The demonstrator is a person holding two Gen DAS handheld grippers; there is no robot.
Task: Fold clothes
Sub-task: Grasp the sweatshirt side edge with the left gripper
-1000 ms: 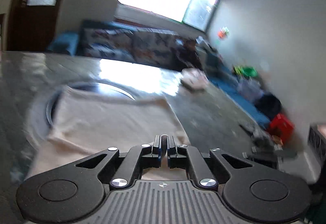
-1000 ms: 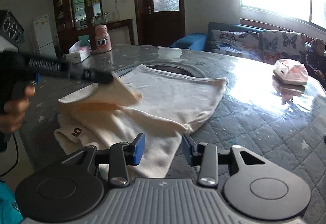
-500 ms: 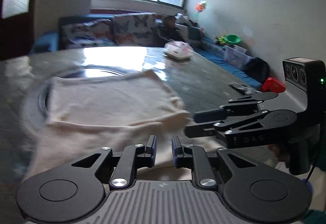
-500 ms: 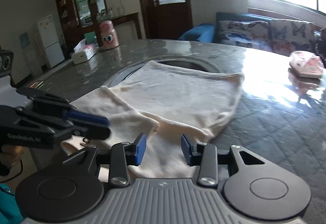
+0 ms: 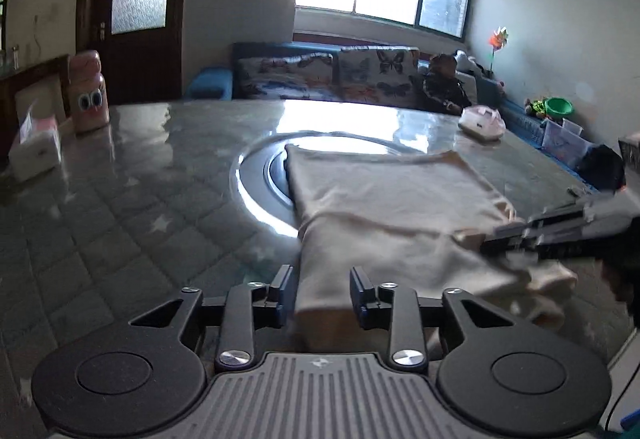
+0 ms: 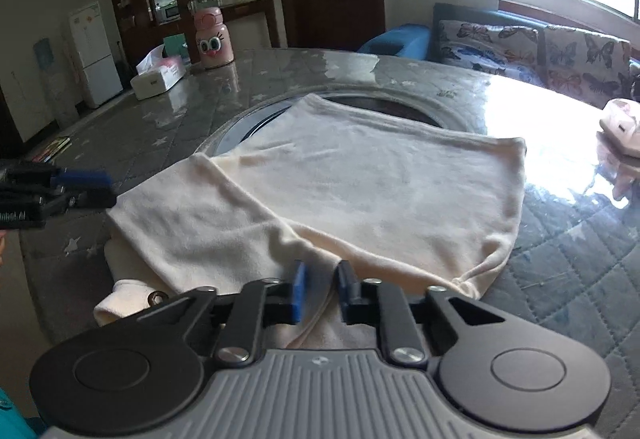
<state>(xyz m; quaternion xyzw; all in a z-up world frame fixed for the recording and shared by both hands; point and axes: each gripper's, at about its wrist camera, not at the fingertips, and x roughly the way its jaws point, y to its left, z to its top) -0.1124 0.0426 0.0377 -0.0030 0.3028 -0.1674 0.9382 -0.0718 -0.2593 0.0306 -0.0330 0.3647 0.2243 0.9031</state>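
Note:
A cream garment [image 6: 360, 183] lies partly folded on the grey quilted table [image 6: 560, 239], one side laid over the middle; it also shows in the left wrist view [image 5: 384, 199]. My left gripper [image 5: 322, 289] is open and empty at the garment's near left edge. My right gripper [image 6: 320, 289] is open, its jaws a narrow gap apart, just above the garment's near edge by a fold line, holding nothing. Each gripper shows in the other's view: the right one [image 5: 560, 231] over the garment's right side, the left one [image 6: 56, 187] beside its left corner.
A round inset ring [image 5: 256, 179] sits mid-table under the garment. A pink bottle with eyes [image 6: 214, 39] and a tissue box [image 6: 158, 77] stand at the far left. A pink-white object [image 6: 622, 127] lies at the right. A butterfly-print sofa [image 5: 328, 79] stands behind.
The left gripper has let go of the folded-over cloth, opened wide and swung left to the garment's left edge. The right gripper has moved in low over the near edge, jaws a bit narrower.

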